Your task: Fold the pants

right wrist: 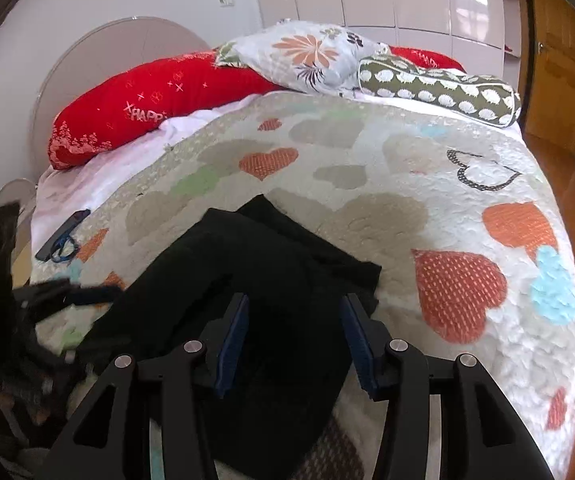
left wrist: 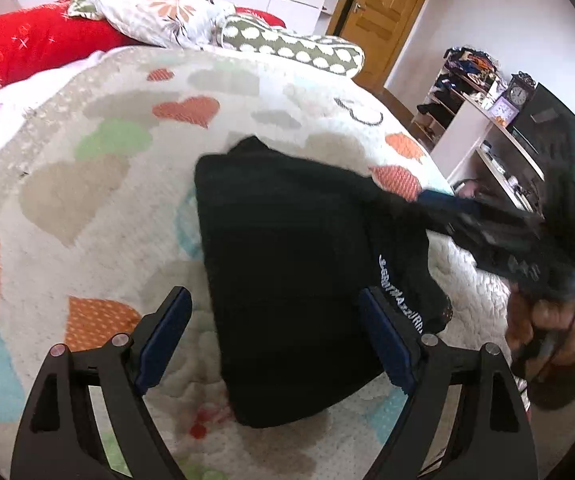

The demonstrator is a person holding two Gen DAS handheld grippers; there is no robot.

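- Black pants [left wrist: 299, 280]: lying on the bed's heart-print quilt [left wrist: 99, 184], already folded into a compact bundle.
- Left tool [left wrist: 273, 340]: jaws wide, empty.
- Right tool [right wrist: 293, 340]: jaws parted, gripping nothing.
- Remaining: perhaps a final tidy.

The pants [left wrist: 295, 280] lie folded on the quilt [left wrist: 87, 208], mid-bed, right under me. My left gripper [left wrist: 275, 336] hangs over their near part, one finger out over the quilt, the other over cloth. My right gripper [right wrist: 293, 340] comes in from the right, above their right side. Behind, pillows [right wrist: 307, 56] pile at the headboard [right wrist: 99, 48]. A phone [right wrist: 61, 236] lies at the quilt's left edge. Shelves [left wrist: 483, 132] stand right of the bed, the door [left wrist: 387, 12] behind them.
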